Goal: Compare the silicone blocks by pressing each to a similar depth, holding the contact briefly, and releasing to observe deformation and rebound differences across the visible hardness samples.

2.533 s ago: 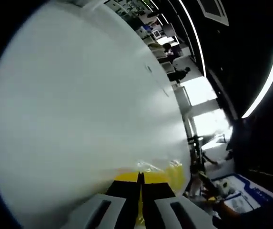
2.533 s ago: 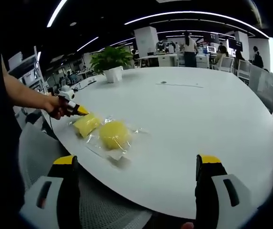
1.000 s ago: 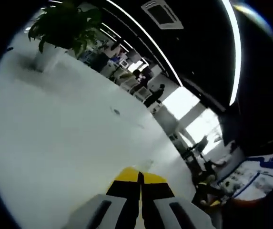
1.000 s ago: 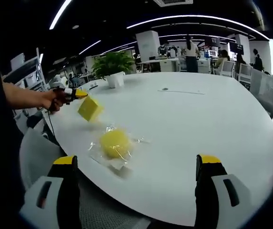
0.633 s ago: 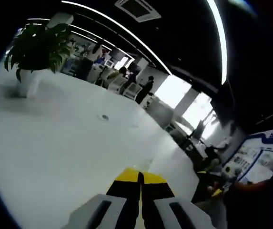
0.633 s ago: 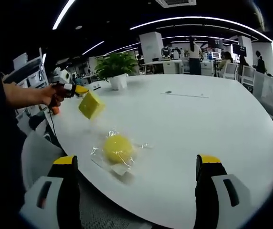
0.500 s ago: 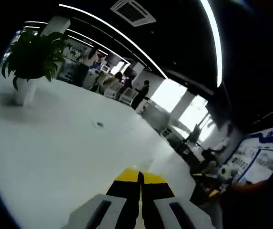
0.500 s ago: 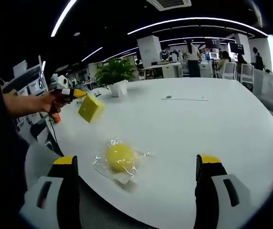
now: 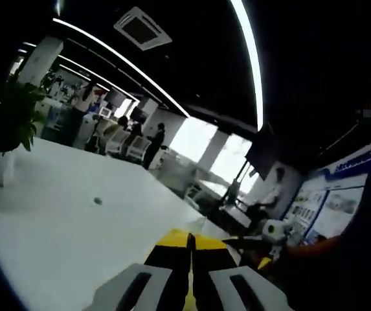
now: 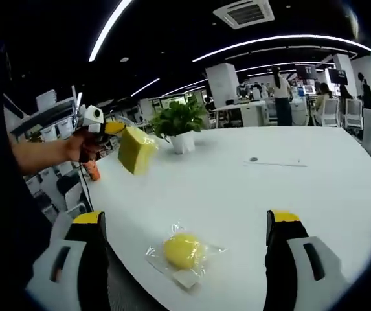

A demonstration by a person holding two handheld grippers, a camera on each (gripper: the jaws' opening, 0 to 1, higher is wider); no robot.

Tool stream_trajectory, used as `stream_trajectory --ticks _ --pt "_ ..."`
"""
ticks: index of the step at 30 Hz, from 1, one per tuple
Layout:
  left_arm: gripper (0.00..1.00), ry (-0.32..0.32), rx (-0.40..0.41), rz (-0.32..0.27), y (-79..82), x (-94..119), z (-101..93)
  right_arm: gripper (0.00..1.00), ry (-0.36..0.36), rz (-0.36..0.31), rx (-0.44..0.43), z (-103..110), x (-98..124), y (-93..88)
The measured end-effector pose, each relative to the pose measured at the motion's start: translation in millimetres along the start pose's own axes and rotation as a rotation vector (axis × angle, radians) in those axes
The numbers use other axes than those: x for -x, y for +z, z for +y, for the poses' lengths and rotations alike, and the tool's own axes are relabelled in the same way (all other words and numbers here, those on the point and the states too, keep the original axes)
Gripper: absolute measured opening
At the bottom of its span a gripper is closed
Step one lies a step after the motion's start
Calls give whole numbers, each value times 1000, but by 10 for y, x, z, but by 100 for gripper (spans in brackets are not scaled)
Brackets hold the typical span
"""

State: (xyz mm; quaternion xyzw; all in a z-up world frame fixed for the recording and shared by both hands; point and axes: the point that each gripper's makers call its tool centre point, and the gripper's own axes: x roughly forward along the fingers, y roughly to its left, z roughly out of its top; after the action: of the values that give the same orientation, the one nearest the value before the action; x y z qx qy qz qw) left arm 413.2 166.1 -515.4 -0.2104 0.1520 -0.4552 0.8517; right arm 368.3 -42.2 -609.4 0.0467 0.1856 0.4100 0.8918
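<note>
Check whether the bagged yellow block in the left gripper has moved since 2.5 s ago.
Yes. In the right gripper view the yellow block now hangs from the left gripper above the white table, apart from the round sample; earlier it lay beside it.

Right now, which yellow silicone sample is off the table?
The square-edged yellow block, held in the air by the left gripper near the plant. The round yellow sample lies in its clear bag on the white table.
</note>
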Motion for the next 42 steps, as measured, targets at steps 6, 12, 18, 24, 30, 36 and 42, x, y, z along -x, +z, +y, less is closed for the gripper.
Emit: stream_trajectory --ticks 6,12,18,24,30,36,42 --pt "0 -67 -43 -33 246 7 -283 96 31 -35 25 39 -52 244" --pt "0 -111 -96 -38 378 -3 -534 97 63 -60 51 101 -123 432" --pt "0 -131 -112 -34 279 -44 -590 96 86 -72 66 174 -209 465" --pt "0 -144 -94 -29 117 -93 -568 96 119 -59 81 294 -346 356" --pt "0 -161 -71 -28 8 -122 -556 96 157 -63 84 405 -448 313" --pt "0 -199 -67 -42 42 -177 -643 90 191 -80 101 494 -472 385" --pt "0 -225 -63 -35 18 -302 -721 87 224 -104 97 598 -521 476"
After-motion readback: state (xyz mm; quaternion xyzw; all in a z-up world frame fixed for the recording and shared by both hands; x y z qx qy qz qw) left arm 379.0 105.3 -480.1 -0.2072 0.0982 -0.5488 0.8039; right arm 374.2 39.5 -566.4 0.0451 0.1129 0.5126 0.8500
